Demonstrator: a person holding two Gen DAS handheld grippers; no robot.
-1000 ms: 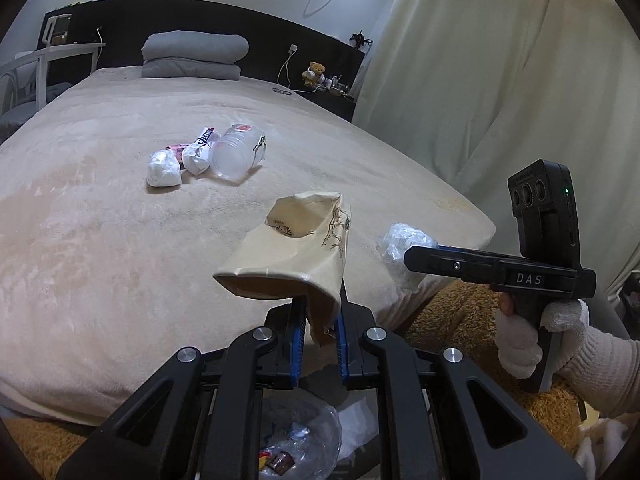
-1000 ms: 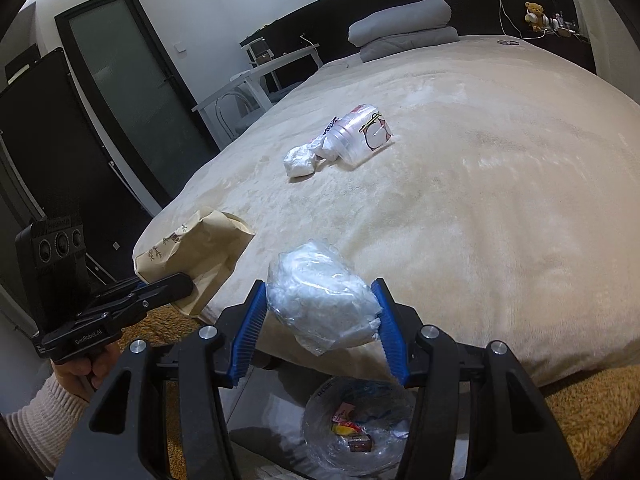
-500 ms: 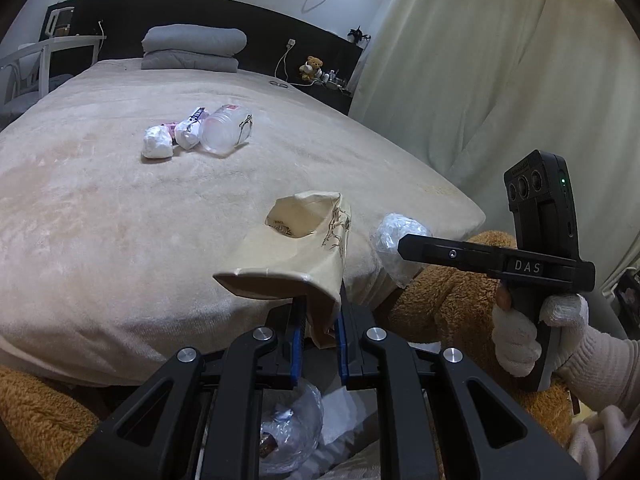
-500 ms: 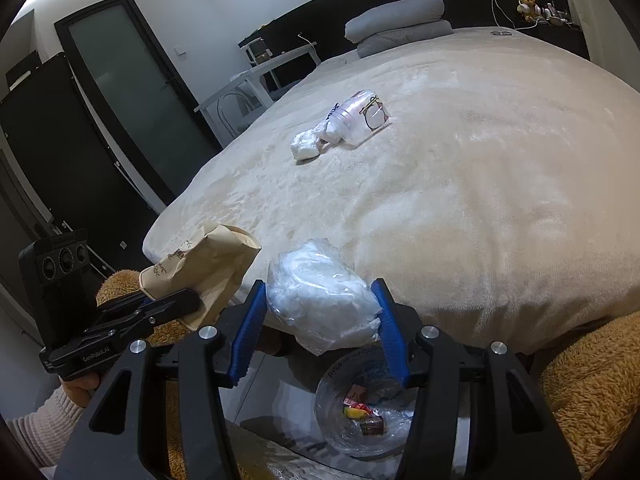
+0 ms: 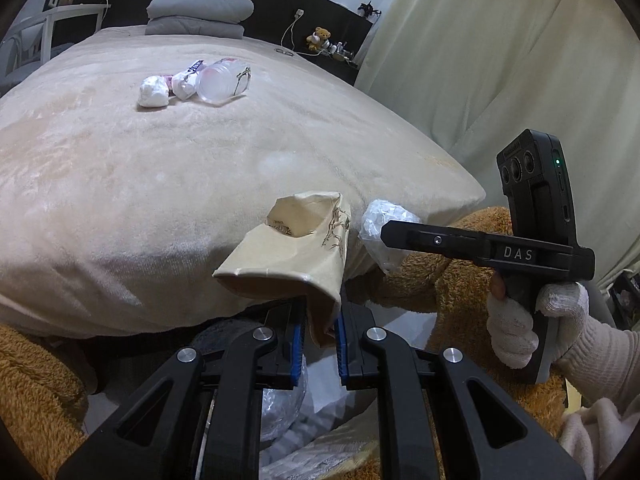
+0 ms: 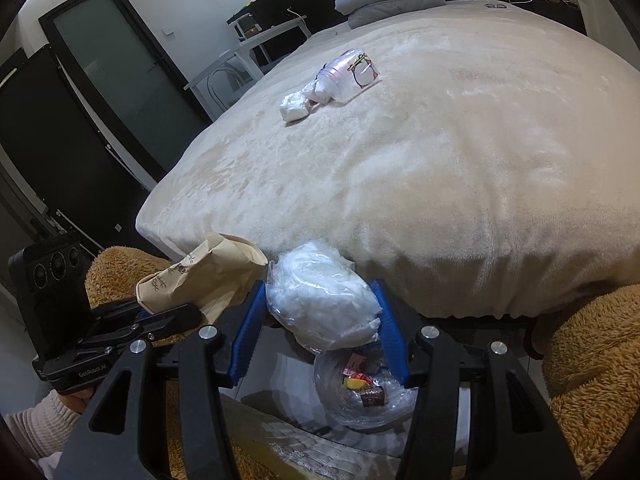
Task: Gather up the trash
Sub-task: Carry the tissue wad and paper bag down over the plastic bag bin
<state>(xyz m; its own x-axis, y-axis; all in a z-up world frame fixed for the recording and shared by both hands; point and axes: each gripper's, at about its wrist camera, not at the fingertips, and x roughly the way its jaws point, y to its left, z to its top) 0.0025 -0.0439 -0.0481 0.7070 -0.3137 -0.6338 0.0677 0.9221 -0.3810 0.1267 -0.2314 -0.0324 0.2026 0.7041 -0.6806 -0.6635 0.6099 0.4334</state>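
Note:
My left gripper (image 5: 320, 344) is shut on a crumpled brown paper bag (image 5: 296, 256), held off the foot of the bed; the bag also shows in the right wrist view (image 6: 200, 280). My right gripper (image 6: 320, 336) is shut on a wad of clear plastic (image 6: 320, 304), seen too in the left wrist view (image 5: 380, 232). Below the grippers sits a bin lined with a clear bag (image 6: 360, 392) holding wrappers. On the bed lie a plastic cup (image 5: 222, 80), a wrapper (image 5: 186, 84) and a white wad (image 5: 153, 92).
The beige bed (image 5: 120, 184) fills the middle. Brown plush rugs (image 6: 592, 360) flank the bin on the floor. Cream curtains (image 5: 500, 60) hang at the right. Grey pillows (image 5: 200, 12) lie at the headboard. A dark door (image 6: 120, 80) stands at the left.
Both grippers have drawn back from the bed and lowered toward the bin, still holding the paper bag and the plastic wad. The bed's front edge now lies beyond them.

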